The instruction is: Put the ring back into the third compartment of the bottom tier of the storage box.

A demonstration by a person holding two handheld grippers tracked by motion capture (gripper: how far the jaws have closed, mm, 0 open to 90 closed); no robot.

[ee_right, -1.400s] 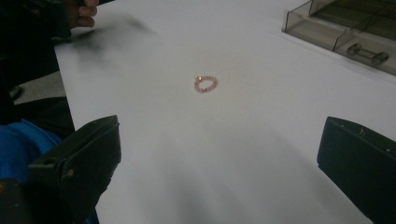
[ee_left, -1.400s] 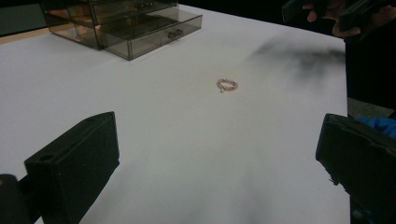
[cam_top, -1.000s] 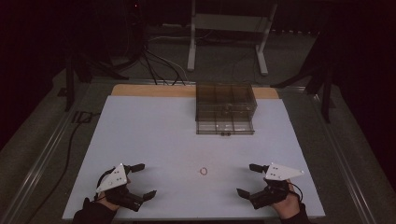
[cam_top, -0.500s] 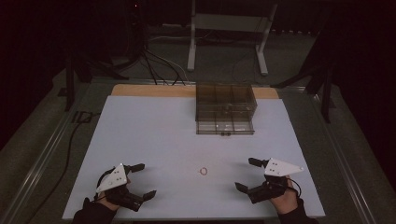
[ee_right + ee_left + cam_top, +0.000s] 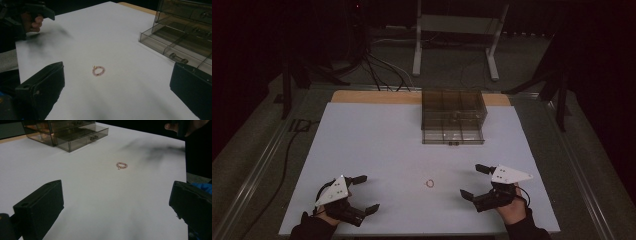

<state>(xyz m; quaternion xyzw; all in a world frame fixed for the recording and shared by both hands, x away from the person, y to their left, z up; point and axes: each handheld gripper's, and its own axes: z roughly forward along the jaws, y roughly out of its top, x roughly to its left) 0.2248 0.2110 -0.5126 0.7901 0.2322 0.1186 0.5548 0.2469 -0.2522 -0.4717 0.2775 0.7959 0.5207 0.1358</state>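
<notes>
Both grippers, left point(image 5: 362, 195) and right point(image 5: 472, 181), hovered wide-fingered near the table's front edge; next, presumably, the right closes on the beaded bracelet point(image 5: 430, 183).

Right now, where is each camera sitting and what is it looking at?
High view: above the person's side, looking forward and down on the table; both hands hold the left gripper and right gripper.
Left gripper view: rides that gripper, looks between its open jaws toward the bracelet.
Right gripper view: rides that gripper, jaws open, facing the bracelet and drawer box.
All three share the bracelet and drawer box.
</notes>
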